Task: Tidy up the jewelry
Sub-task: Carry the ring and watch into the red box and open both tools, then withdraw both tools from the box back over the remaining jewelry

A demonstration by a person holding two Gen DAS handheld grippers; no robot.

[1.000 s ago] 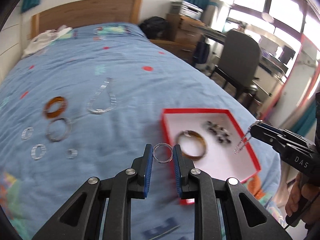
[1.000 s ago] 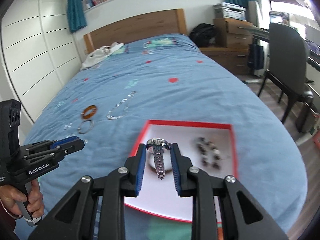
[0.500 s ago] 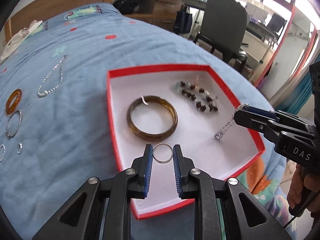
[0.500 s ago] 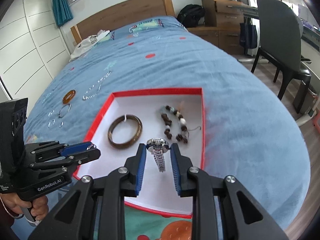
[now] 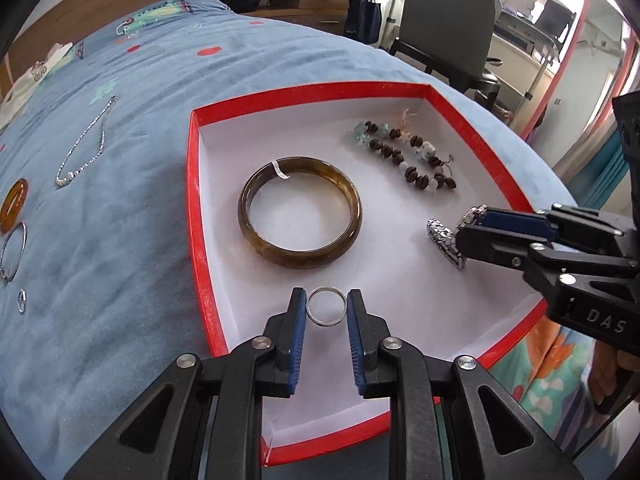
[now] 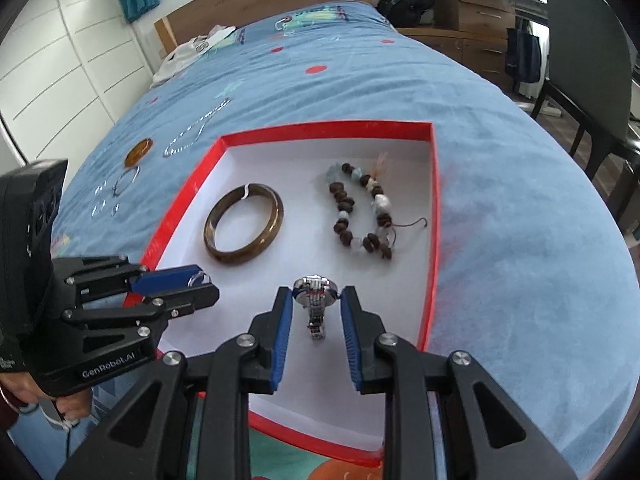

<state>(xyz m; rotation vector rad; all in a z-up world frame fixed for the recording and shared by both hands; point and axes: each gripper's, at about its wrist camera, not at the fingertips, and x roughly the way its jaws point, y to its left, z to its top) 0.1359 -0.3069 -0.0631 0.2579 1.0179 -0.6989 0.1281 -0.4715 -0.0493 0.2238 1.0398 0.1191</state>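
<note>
Both hand-held grippers have come down over the red box [image 5: 196,216] on the bed [image 5: 120,240]. The left hand-held gripper [image 5: 326,308] pinches a silver ring [image 5: 326,307]; the right hand-held gripper [image 6: 316,304] pinches a metal watch [image 6: 315,292], its band hanging to the box floor.

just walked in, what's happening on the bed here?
A person is sorting jewelry into a red box on the bed, a gripper in each hand. The left gripper pinches a thin silver ring over the box's near end; the right gripper holds a metal watch over the box, strap dangling. A brown bangle and a beaded bracelet already lie inside. A chain, an amber bangle and small rings wait on the blue cover.
</note>
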